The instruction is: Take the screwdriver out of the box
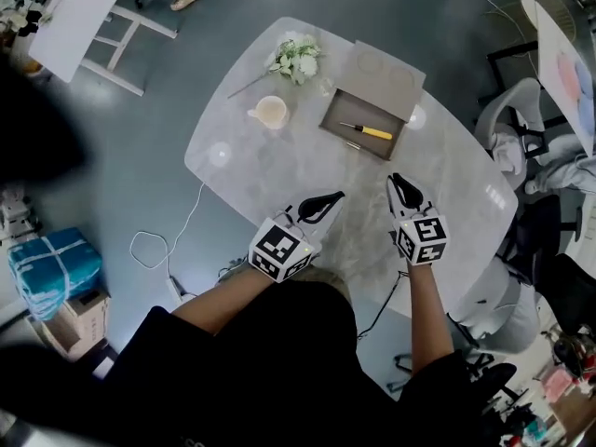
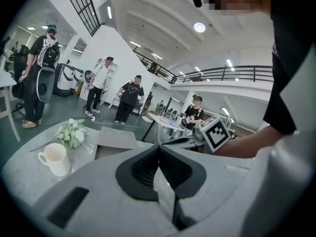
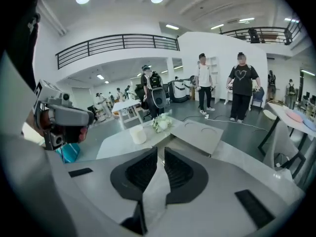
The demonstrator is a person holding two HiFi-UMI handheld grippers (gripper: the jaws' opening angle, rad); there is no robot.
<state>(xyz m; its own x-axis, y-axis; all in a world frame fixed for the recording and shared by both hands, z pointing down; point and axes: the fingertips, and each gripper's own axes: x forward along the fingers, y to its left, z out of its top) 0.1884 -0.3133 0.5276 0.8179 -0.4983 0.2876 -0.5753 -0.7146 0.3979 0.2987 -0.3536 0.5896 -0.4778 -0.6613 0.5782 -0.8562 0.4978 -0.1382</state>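
Note:
An open brown box (image 1: 335, 112) lies on the far side of the white marble table (image 1: 447, 170), its lid (image 1: 383, 73) folded back. Inside it rests a yellow-handled screwdriver (image 1: 370, 131). A small dark tool (image 1: 354, 145) lies on the table just in front of the box. My left gripper (image 1: 333, 196) hovers over the near part of the table, short of the box, jaws shut and empty (image 2: 159, 148). My right gripper (image 1: 397, 181) is beside it, a little nearer the box, also shut with nothing held (image 3: 161, 152).
A cream cup (image 1: 271, 112) and a bunch of white flowers (image 1: 296, 59) stand left of the box. Office chairs (image 1: 521, 128) crowd the table's right side. A cable (image 1: 154, 250) loops on the floor at left. Several people stand beyond the table (image 3: 241, 83).

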